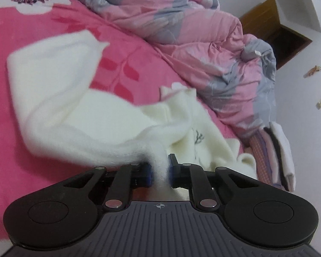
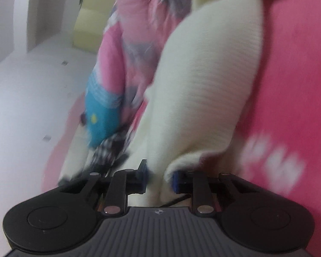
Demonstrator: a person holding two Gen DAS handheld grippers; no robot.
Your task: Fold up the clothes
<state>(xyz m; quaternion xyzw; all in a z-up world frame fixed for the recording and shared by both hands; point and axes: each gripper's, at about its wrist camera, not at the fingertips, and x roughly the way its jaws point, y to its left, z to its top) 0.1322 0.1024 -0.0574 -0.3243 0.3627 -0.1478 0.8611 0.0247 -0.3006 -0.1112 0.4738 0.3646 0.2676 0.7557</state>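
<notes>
Left gripper (image 1: 159,171) is clamped on a bunched fold of the cream knit sweater (image 1: 60,107); the fabric is pinched tight between the blue-padded fingers (image 1: 147,172) and hangs through below them. From the pinch, the sweater stretches away to the left over the pink bedsheet (image 1: 42,25), one blurred section partly raised, with a further portion lying crumpled to the right, showing a small dark embroidered motif (image 1: 198,138).

Right gripper (image 2: 159,181) likewise grips the same sweater (image 2: 207,90): ribbed cream fabric is caught between its two fingers (image 2: 176,182), and the jaws stand narrowly apart around the cloth. The garment rises away from this gripper across the middle of the view, over the pink bedsheet (image 2: 299,85).

A rumpled pink and grey quilt (image 1: 203,49) is heaped along the far side of the bed. A stack of folded items (image 1: 274,156) sits at the bed's edge, beside the quilt. In the right wrist view, a blue garment (image 2: 102,120) lies to the left of the sweater near the bed edge; heavy blur prevents finer detail. A white floor (image 2: 27,107) lies beyond.
</notes>
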